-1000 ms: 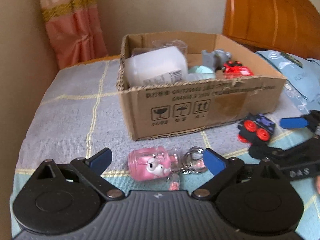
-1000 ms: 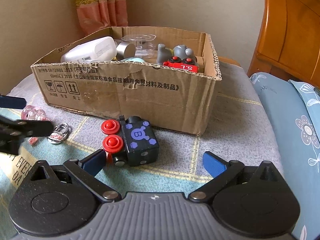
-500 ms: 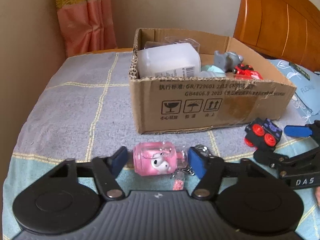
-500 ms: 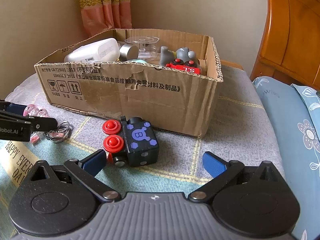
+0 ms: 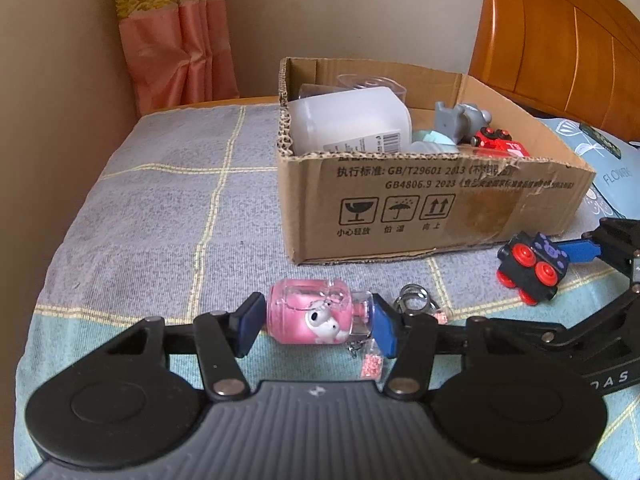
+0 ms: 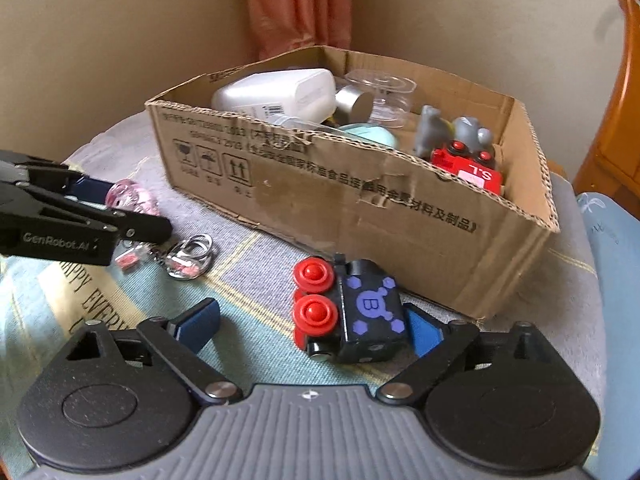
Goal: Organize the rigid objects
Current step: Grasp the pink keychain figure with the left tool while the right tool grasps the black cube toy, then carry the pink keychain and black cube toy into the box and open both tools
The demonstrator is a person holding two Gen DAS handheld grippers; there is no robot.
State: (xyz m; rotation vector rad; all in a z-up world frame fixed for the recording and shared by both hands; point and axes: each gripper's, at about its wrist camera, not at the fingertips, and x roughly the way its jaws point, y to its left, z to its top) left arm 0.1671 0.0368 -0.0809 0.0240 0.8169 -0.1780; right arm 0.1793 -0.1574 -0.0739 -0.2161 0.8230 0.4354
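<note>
My left gripper [image 5: 316, 326] is shut on a pink keychain bottle [image 5: 310, 318] that lies sideways on the bed; its key rings [image 5: 416, 300] trail to the right. The left gripper also shows in the right wrist view [image 6: 120, 208], with the bottle [image 6: 130, 196] and rings [image 6: 192, 256] beside it. My right gripper [image 6: 312, 326] is open around a black toy train car [image 6: 348, 312] with red wheels; the right pad touches it, the left pad stands apart. The car also shows in the left wrist view [image 5: 532, 266]. The cardboard box [image 5: 420, 208] stands just behind.
The box [image 6: 400, 208] holds a white bottle [image 6: 280, 92], a clear cup [image 6: 380, 96], a grey figure [image 6: 452, 132] and a red toy [image 6: 468, 168]. A wooden headboard [image 5: 560, 40] stands at right, a curtain [image 5: 176, 40] behind, a pillow [image 5: 612, 176] right of the box.
My left gripper has closed on the pink bottle. My right gripper has moved forward and left, narrowing around the train car, with its right pad now against it.
</note>
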